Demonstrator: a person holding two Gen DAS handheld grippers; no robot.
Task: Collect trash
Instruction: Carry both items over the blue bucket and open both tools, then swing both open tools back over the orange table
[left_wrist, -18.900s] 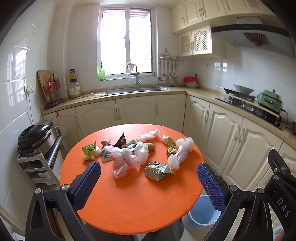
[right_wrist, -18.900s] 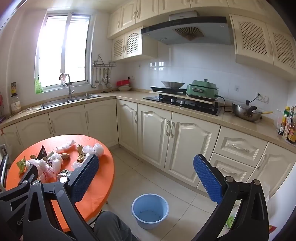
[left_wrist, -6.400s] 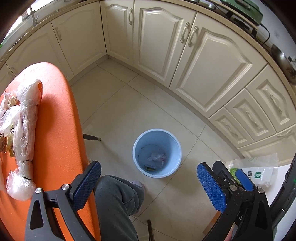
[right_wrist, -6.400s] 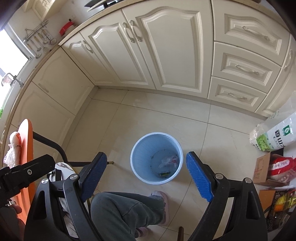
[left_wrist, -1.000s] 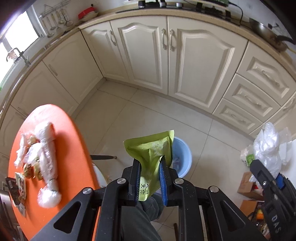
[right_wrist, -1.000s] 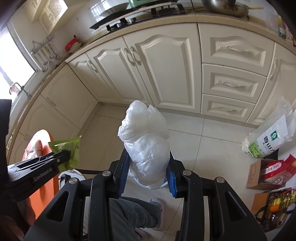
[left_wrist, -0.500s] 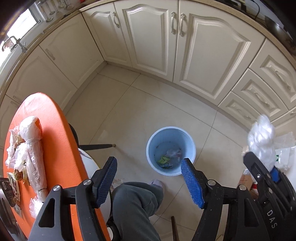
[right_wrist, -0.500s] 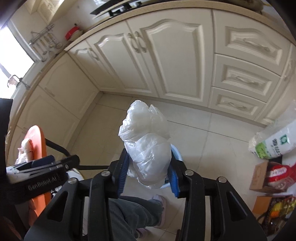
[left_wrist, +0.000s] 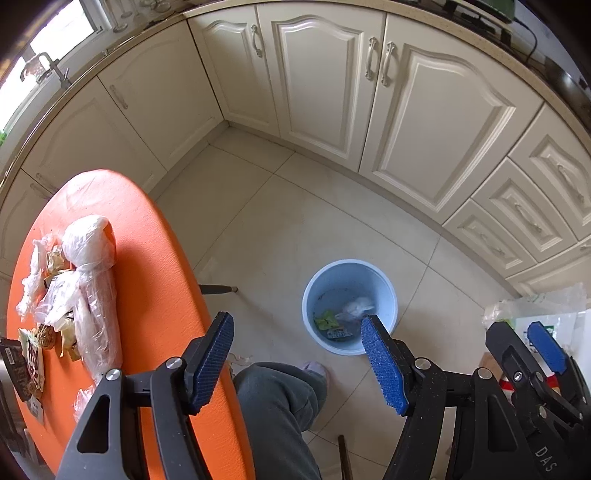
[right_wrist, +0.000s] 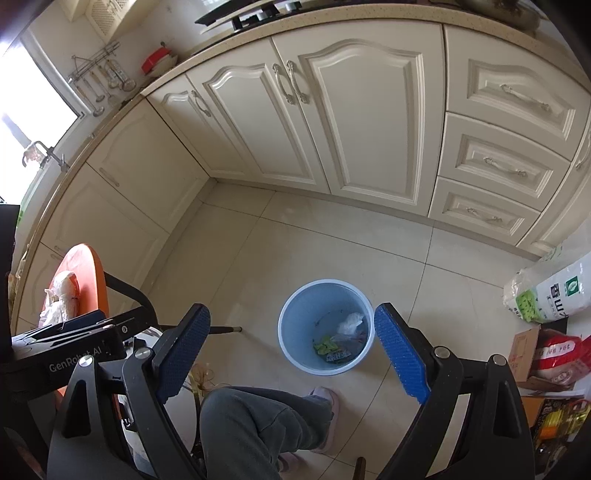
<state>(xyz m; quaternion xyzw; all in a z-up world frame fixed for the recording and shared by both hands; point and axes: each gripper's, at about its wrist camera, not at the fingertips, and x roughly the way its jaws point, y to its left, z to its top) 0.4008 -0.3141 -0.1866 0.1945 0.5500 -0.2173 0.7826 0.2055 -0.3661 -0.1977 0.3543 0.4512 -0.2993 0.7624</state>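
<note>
both the left tongs (left_wrist: 297, 360) and the right tongs (right_wrist: 291, 356), just opening, hang spread and empty over the bin (right_wrist: 295, 314). the plastic bags (left_wrist: 94, 280) on the counter (left_wrist: 155, 266) look light, soft and slippery; pinch a bunched knot.

One pale blue bucket (right_wrist: 295, 345) stands on the floor. Inside it lie three pieces of trash that can be told apart: one white plastic bag (right_wrist: 350, 322), one green wrapper (right_wrist: 325, 345) and one dark wrapper (right_wrist: 338, 356). One round orange surface (left_wrist: 155, 258) carries a heap of crumpled clear bags (left_wrist: 94, 288) and snack wrappers (left_wrist: 27, 363), too tangled to count. Two grippers show: the left gripper (left_wrist: 301, 360) and the right gripper (right_wrist: 291, 354), each with two blue pads. One trousered leg (right_wrist: 258, 428) ends in one slipper (right_wrist: 327, 400).
</note>
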